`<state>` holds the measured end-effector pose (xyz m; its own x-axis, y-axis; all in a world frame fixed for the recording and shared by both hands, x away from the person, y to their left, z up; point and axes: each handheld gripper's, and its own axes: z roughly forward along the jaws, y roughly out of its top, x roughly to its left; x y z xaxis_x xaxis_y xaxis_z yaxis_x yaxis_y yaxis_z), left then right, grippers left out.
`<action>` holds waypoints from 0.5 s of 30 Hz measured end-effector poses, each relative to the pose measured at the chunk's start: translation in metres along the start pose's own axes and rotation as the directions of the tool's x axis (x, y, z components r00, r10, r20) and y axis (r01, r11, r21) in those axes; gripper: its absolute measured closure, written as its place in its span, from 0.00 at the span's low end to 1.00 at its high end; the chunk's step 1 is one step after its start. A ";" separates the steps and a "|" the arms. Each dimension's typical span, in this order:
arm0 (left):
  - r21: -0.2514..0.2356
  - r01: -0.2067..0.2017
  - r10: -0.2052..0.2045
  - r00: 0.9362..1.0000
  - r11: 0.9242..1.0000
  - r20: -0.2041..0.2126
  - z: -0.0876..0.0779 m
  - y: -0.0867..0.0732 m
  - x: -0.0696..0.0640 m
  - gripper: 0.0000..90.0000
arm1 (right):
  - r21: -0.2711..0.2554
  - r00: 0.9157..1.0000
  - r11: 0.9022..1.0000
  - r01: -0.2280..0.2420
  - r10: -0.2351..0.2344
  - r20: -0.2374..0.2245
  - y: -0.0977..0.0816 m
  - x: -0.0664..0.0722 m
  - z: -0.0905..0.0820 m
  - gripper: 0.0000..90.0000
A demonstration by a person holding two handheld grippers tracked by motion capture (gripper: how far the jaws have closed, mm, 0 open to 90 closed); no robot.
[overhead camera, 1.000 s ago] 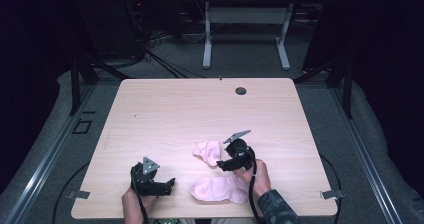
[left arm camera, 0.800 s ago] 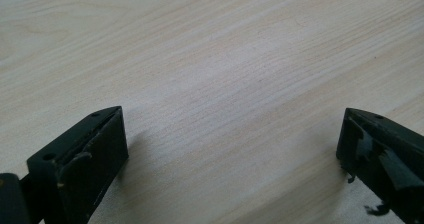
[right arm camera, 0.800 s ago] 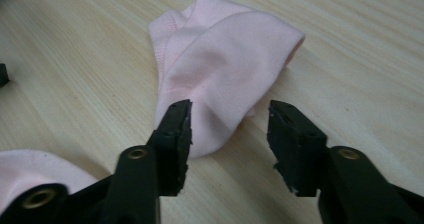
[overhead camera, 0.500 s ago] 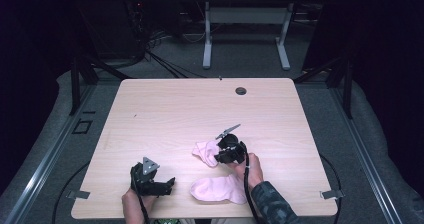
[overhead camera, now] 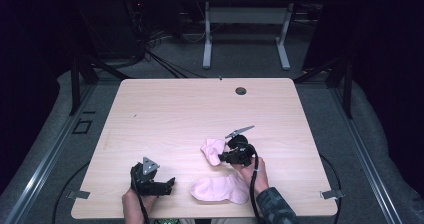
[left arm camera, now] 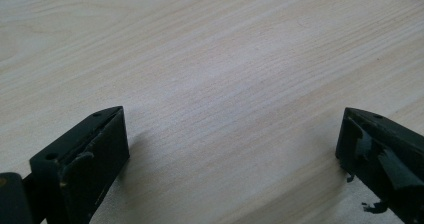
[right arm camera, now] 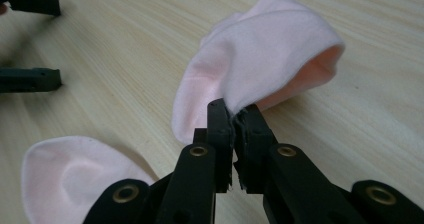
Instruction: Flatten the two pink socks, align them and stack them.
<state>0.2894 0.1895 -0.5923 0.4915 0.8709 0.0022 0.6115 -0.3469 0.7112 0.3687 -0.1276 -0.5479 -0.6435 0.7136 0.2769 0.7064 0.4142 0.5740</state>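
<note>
A: Pinching an edge of the crumpled pale pink cotton sock, the right gripper has just been closing its jaws onto the fabric; the clamped hem is hidden between them.

B: Where does that sock lie?

A: Right of centre on the light wooden desk, its far part lifted into a fold. A second, flat pale pink sock lies near the front edge, cut off at the frame's bottom in the right gripper view.

B: And the left gripper?

A: Jaws wide apart over bare wood, holding nothing, its tips partly cropped in its own view.
</note>
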 end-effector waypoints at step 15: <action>0.000 -0.010 0.010 1.000 1.000 0.007 0.000 0.000 0.001 0.00 | 0.036 0.969 0.988 0.147 -0.151 0.198 -0.021 0.019 -0.023 0.64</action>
<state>0.2902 0.1896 -0.5923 0.5019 0.8649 0.0038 0.6067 -0.3552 0.7112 0.3350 -0.1357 -0.5373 -0.6719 0.7401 0.0291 0.6140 0.5346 0.5807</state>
